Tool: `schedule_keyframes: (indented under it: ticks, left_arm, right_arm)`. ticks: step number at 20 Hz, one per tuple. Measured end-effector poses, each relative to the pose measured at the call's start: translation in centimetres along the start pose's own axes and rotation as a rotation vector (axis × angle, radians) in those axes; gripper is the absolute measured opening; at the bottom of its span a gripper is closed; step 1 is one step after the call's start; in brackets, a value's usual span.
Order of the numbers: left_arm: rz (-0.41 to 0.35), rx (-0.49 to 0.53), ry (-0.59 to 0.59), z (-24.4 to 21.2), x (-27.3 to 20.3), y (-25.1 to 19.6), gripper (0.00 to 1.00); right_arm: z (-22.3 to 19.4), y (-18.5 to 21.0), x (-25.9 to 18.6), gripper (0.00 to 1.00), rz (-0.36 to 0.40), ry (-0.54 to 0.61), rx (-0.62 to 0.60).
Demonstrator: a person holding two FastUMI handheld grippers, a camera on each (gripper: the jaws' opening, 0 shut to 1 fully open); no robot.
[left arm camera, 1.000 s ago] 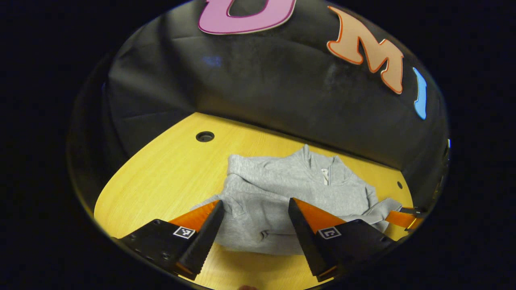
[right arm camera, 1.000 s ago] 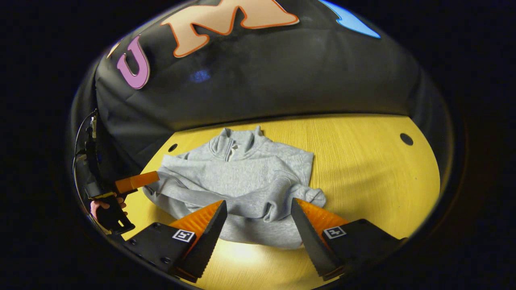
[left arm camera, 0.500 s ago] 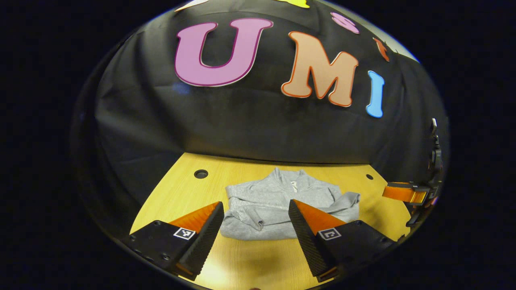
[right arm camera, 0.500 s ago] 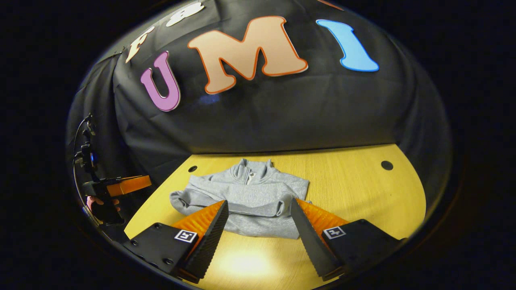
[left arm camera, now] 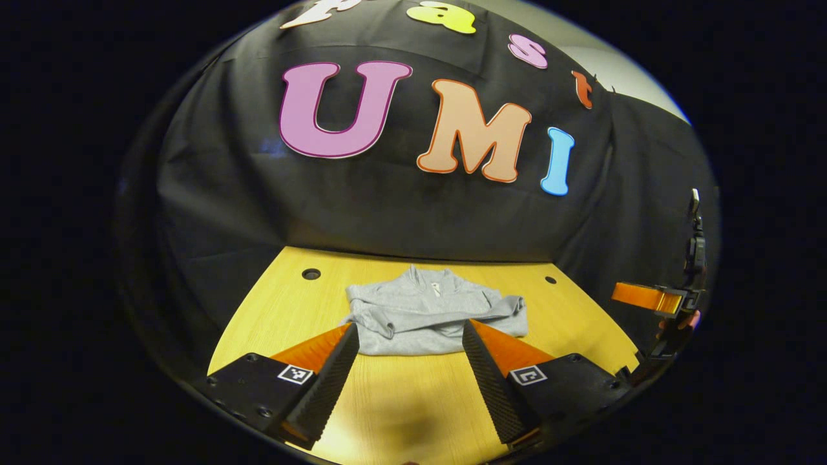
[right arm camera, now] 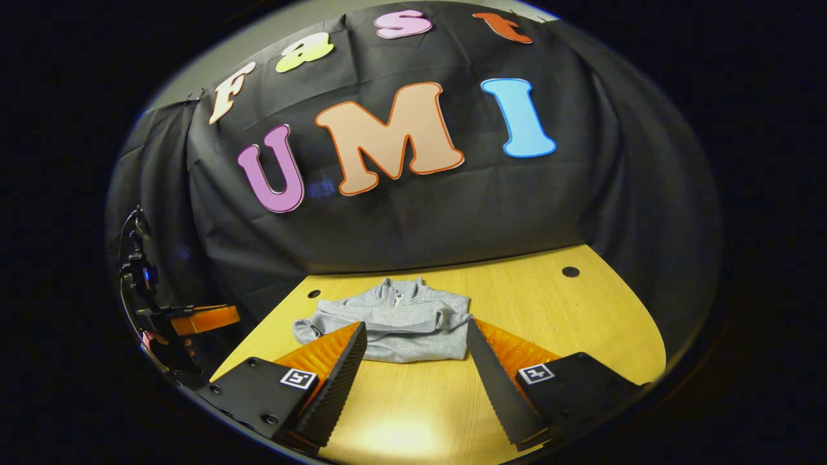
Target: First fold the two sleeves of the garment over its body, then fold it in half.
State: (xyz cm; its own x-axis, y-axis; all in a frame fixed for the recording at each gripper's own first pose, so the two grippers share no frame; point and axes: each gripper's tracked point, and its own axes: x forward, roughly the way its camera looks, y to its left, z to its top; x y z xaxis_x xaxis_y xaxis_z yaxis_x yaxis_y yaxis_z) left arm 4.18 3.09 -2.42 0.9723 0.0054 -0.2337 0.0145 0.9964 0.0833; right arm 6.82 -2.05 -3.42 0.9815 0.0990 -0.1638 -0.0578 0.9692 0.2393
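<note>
The grey fleece zip-collar garment (left arm camera: 429, 316) lies on the yellow wooden counter (left arm camera: 413, 400) with 2 sleeves crossed over its body, seemingly not yet halved, while left gripper (left arm camera: 410, 368) and right gripper (right arm camera: 417, 374) hover apart, empty.

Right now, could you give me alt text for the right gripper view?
A grey zip-collar sweatshirt, sleeves folded across its body, lies on a yellow wooden table. The open right gripper is apart from it, holding nothing. The left gripper shows at the left edge.
</note>
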Motion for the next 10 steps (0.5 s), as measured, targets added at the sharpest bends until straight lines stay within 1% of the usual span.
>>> schedule_keyframes:
  ticks: [2,4,7,10]
  left_arm:
    - [-0.006,-0.018,0.037,-1.0,-0.8,-0.3,0.94]
    - [-0.014,-0.033,0.045,-1.4,-1.4,-0.5,0.94]
    - [-0.027,-0.013,0.056,-1.6,-1.8,-0.6,0.94]
    - [-0.040,-0.010,0.078,-2.2,-2.3,-0.7,0.94]
  right_arm:
    - [-1.2,0.2,-2.1,0.97,-0.014,0.006,0.043]
    - [-1.9,0.4,-3.0,0.97,-0.029,0.011,0.072]
    - [-3.0,0.4,-4.0,0.97,-0.053,0.033,0.057]
    - [-3.0,1.0,-4.5,0.97,-0.064,0.038,0.052]
